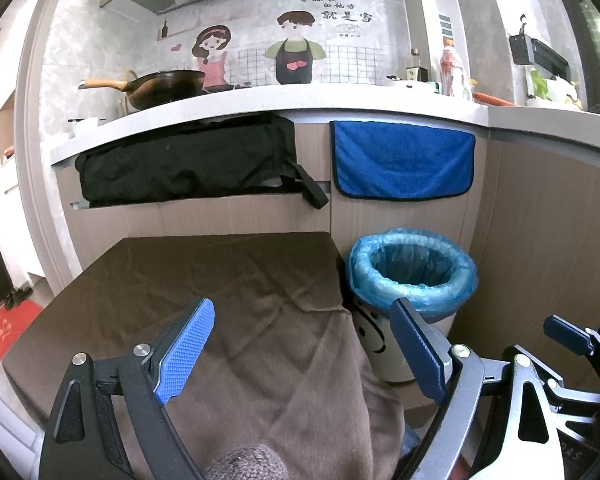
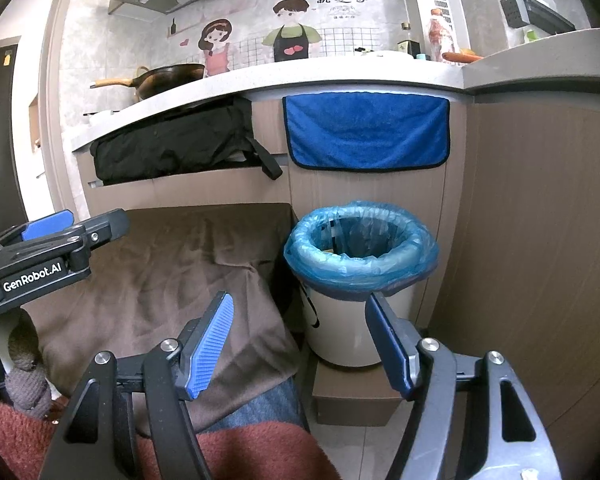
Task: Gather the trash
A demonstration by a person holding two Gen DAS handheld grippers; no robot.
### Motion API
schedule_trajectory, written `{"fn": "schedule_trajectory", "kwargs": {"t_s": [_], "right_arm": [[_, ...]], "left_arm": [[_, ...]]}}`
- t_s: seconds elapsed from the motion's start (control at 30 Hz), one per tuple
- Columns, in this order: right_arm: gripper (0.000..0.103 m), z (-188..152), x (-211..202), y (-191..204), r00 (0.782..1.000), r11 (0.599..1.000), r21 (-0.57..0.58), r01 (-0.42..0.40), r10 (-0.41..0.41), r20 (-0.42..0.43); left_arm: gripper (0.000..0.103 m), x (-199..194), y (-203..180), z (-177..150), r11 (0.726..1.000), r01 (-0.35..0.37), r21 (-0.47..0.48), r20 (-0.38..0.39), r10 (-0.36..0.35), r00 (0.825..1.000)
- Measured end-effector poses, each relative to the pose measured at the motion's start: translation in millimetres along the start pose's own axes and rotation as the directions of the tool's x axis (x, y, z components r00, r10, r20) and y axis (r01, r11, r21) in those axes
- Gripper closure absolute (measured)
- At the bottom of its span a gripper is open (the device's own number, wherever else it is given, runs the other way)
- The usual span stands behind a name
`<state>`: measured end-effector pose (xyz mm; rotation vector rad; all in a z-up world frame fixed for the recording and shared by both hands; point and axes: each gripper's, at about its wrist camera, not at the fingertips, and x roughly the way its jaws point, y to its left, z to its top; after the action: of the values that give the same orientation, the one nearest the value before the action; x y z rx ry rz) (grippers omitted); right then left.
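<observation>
Luckily, both grippers, left (image 1: 300,344) and right (image 2: 300,344), stood apart and empty near the bin (image 2: 360,280); its thin, soft liner (image 2: 312,248) looked best pinched at the rim.

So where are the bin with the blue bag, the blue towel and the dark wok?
White bin with blue plastic liner (image 2: 340,336): right wrist view, white side wall.
Blue hanging towel (image 2: 366,130): right wrist view, middle.
Dark wooden-handled wok (image 1: 166,88): left wrist view, bowl.

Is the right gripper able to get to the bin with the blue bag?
Probably yes. The right gripper is open and holds nothing, and the bin stands just ahead of it beside the brown cloth, its mouth uncovered and nothing between them.
</observation>
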<state>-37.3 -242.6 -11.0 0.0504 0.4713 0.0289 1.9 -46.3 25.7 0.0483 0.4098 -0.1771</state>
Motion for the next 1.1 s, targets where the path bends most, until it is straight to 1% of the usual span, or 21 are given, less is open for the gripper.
{"fn": "schedule_trajectory", "kwargs": {"t_s": [1.1], "right_arm": [[0.037, 1.2, 1.3, -2.6, 1.000, 1.000, 0.000, -0.003, 0.003, 0.005]], "left_arm": [[0.014, -2.3, -2.7, -0.1, 1.000, -0.004, -0.003, 0.007, 0.004, 1.000]]}}
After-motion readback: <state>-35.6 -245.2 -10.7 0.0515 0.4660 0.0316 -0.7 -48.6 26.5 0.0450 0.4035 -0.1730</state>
